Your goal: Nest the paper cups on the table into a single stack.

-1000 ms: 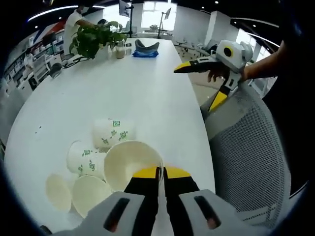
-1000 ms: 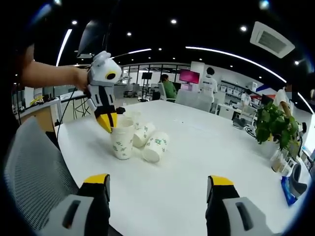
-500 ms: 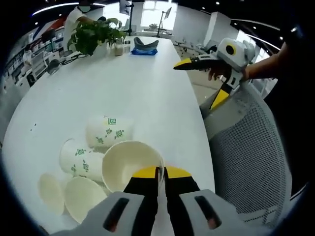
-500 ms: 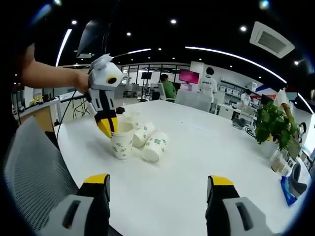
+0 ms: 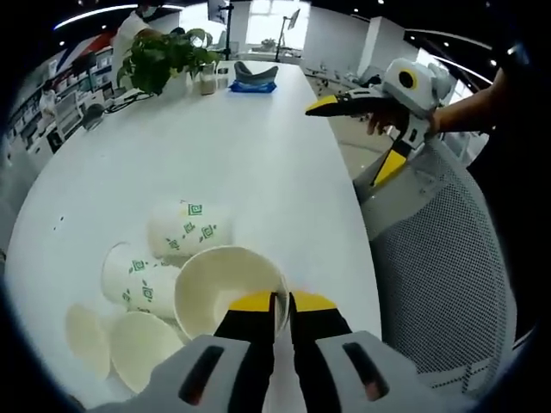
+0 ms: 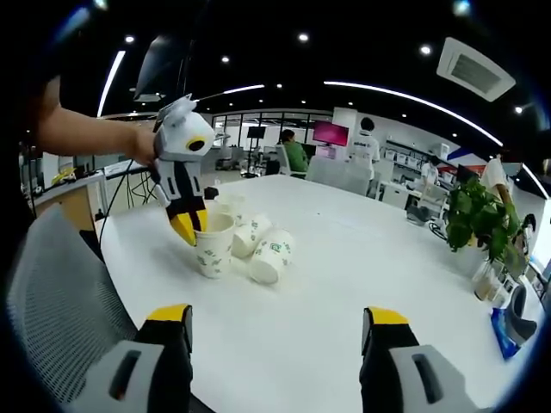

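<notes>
— What has your left claw (image 5: 281, 303) got?

— Its jaws are pressed together on the near rim of an upright paper cup (image 5: 225, 288), one jaw inside the mouth and one outside. From the right gripper view I see the same claw (image 6: 188, 228) pointing down onto that cup (image 6: 213, 245), which stands on the white bench (image 6: 344, 275).

— And the other cups?

— They're bunched right beside it. In the left gripper view, one printed cup (image 5: 185, 229) lies on its side just beyond the held one, a second printed cup (image 5: 135, 277) lies tipped over to its left, touching it, and two more open mouths (image 5: 142, 346) show at the near edge of the bench (image 5: 215, 146). None of them is nested yet as far as I can tell.

— Your right claw?

— My right claw (image 6: 275, 331) is spread wide with nothing between the jaws, held above the bench, well apart from the cups. In the left gripper view it (image 5: 357, 129) hangs over the bench's edge, near a grey mesh chair (image 5: 439, 249).

— Anything else on the bench?

— A potted plant (image 5: 159, 60) and a blue item at the far end.
</notes>
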